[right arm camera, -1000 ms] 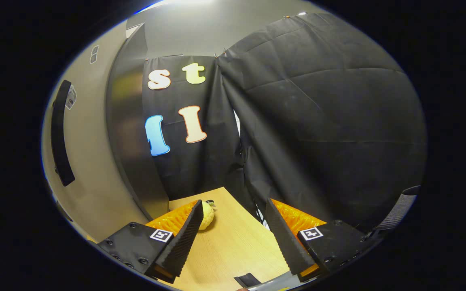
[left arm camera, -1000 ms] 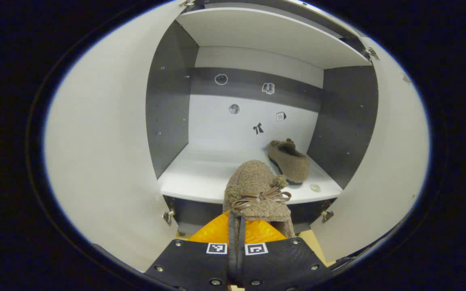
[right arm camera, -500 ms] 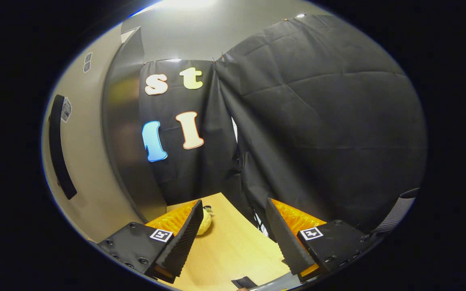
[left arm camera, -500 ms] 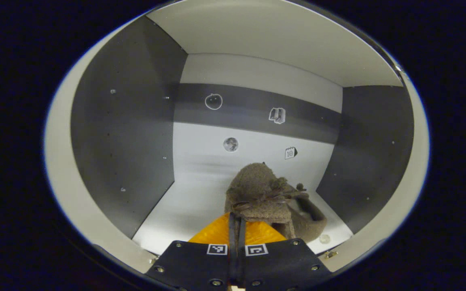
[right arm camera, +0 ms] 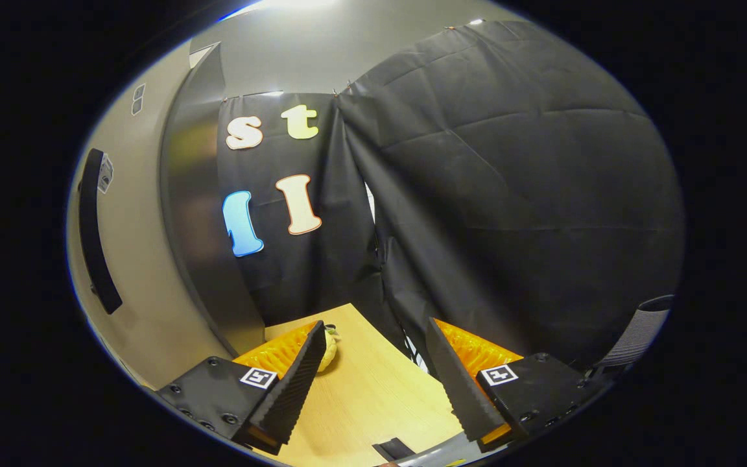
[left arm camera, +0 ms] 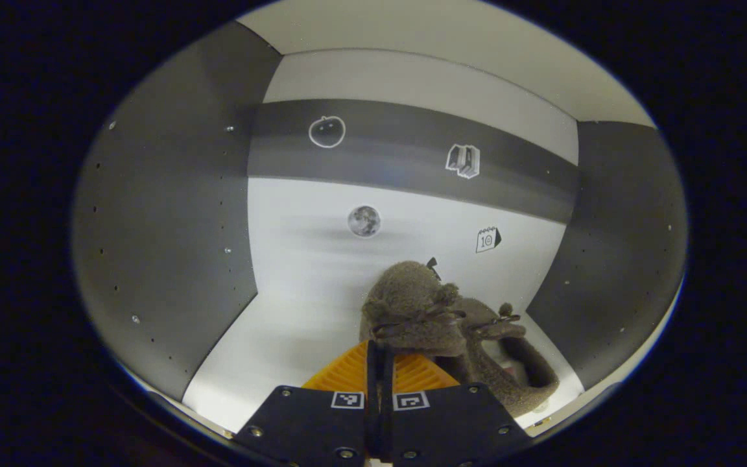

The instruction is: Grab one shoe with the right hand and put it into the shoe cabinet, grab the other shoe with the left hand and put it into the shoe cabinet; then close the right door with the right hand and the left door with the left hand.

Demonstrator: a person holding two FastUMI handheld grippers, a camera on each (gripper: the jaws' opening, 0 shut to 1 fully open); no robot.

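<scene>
Inside the white-shelved, grey-walled shoe cabinet (left arm camera: pixel 172 214), the left gripper (left arm camera: pixel 380 363) is clamped on a fuzzy brown bow-trimmed slipper (left arm camera: pixel 409 311) — touching its twin slipper (left arm camera: pixel 509 363) to the right. The right gripper (right arm camera: pixel 370 370) hangs with fingers apart over a pale wooden tabletop (right arm camera: pixel 360 402) — beside the cabinet's beige door (right arm camera: pixel 140 285).

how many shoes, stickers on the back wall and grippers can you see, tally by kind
shoes: 2, held shoe, second shoe
stickers: 5, apple, book, moon, calendar, a dark one half hidden by the held shoe
grippers: 2, left gripper, right gripper
total: 9
</scene>
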